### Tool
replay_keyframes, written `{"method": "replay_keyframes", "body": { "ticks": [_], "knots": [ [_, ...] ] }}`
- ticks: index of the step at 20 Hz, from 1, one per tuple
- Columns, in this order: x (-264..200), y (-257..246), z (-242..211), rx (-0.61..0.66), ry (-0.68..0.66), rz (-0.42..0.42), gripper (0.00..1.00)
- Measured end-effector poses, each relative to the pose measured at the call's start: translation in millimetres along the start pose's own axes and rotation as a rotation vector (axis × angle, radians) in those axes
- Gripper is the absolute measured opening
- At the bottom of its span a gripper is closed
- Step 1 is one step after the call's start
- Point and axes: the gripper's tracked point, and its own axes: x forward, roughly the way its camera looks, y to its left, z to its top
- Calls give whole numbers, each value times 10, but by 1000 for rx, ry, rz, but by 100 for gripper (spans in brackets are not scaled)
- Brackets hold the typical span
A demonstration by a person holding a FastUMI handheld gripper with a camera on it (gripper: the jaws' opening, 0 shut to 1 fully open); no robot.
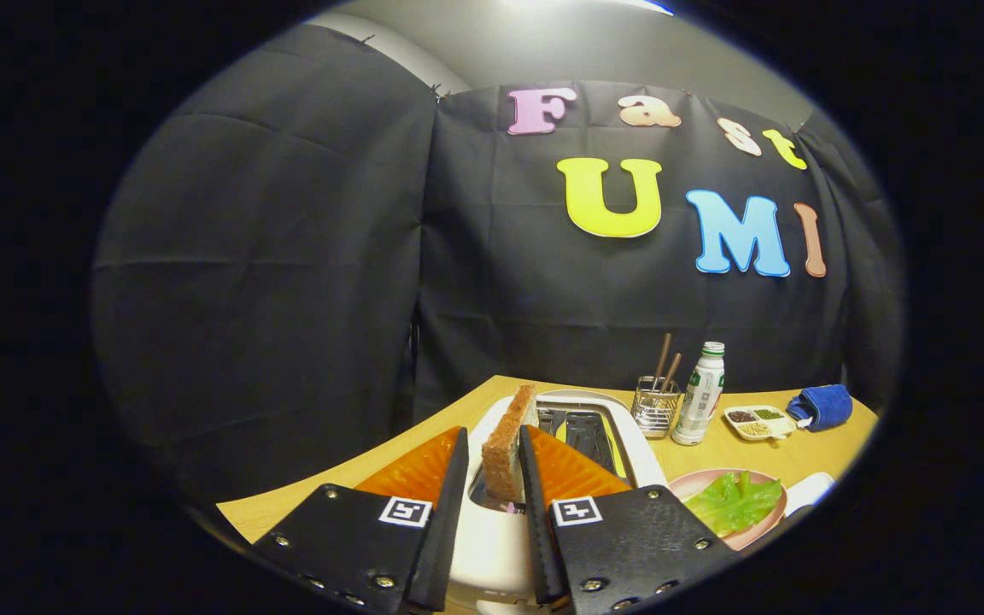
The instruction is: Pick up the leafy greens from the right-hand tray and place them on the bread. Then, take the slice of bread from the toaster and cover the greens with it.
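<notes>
A brown slice of bread (505, 453) stands upright in the left slot of the white toaster (641, 448). My gripper (493, 431) straddles the slice with one finger on each side. The right finger lies against the bread. A thin gap shows between the left finger and the slice, so the gripper is open. To the right of the toaster, the leafy greens (733, 501) lie on a pink plate (697, 483). Whatever is under the leaf is hidden.
Beyond the toaster on the wooden table (347, 491) stand a wire holder with chopsticks (656, 408), a white bottle (700, 395), a small divided dish of seeds (757, 422) and a blue cloth (821, 406). A white tray's corner (810, 490) shows beside the plate.
</notes>
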Motion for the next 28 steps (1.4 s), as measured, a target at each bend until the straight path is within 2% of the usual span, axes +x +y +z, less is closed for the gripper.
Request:
{"method": "replay_keyframes", "body": {
  "ticks": [1, 3, 4, 5, 7, 13, 21, 24, 28],
  "knots": [
    [7, -1, 69, 5, -4, 8, 22],
    [98, 20, 63, 17, 10, 16, 25],
    [100, -78, 96, 23, 16, -24, 25],
    [107, -65, 69, 15, 18, -21, 10],
    [112, -21, 83, -8, 19, -1, 10],
    [26, -109, 259, 49, -1, 37, 10],
    [-235, -218, 886, 49, -136, 48, 9],
    [-398, -409, 1161, 62, -195, 33, 9],
    [-563, -767, 1301, 79, -219, 10, 9]
  ]
}}
